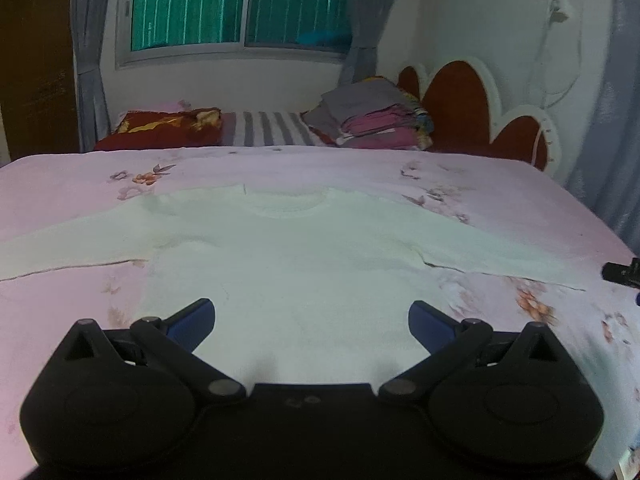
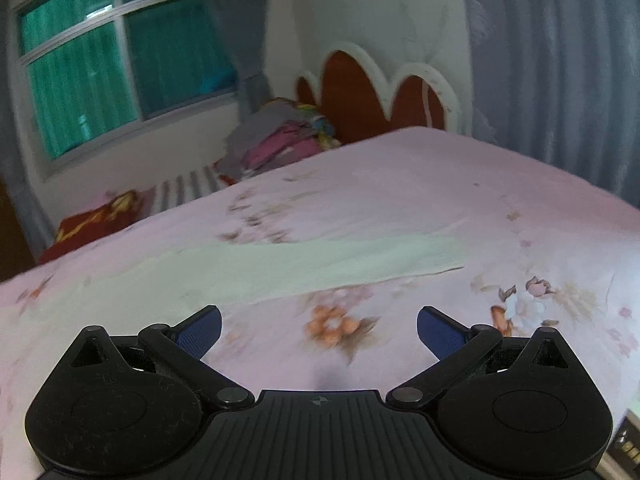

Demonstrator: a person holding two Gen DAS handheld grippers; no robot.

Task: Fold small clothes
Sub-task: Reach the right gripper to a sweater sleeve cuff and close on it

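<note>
A pale mint long-sleeved top (image 1: pixel 288 256) lies flat on the pink flowered bedsheet (image 1: pixel 80 184), neckline away from me, both sleeves spread sideways. My left gripper (image 1: pixel 311 320) hangs open just above the top's lower body, nothing between its blue pads. In the right wrist view the top's right sleeve (image 2: pixel 320 260) stretches across the sheet, its cuff at the right. My right gripper (image 2: pixel 319 330) is open over bare sheet, a little short of that sleeve. The right gripper's black tip (image 1: pixel 622 272) shows at the left wrist view's right edge.
A stack of folded clothes (image 1: pixel 372 120) sits at the far side by the red and white headboard (image 1: pixel 472 108). A red patterned pillow (image 1: pixel 160 128) and striped fabric (image 1: pixel 268 128) lie beyond the sheet. A window (image 1: pixel 240 4) with grey curtains is behind.
</note>
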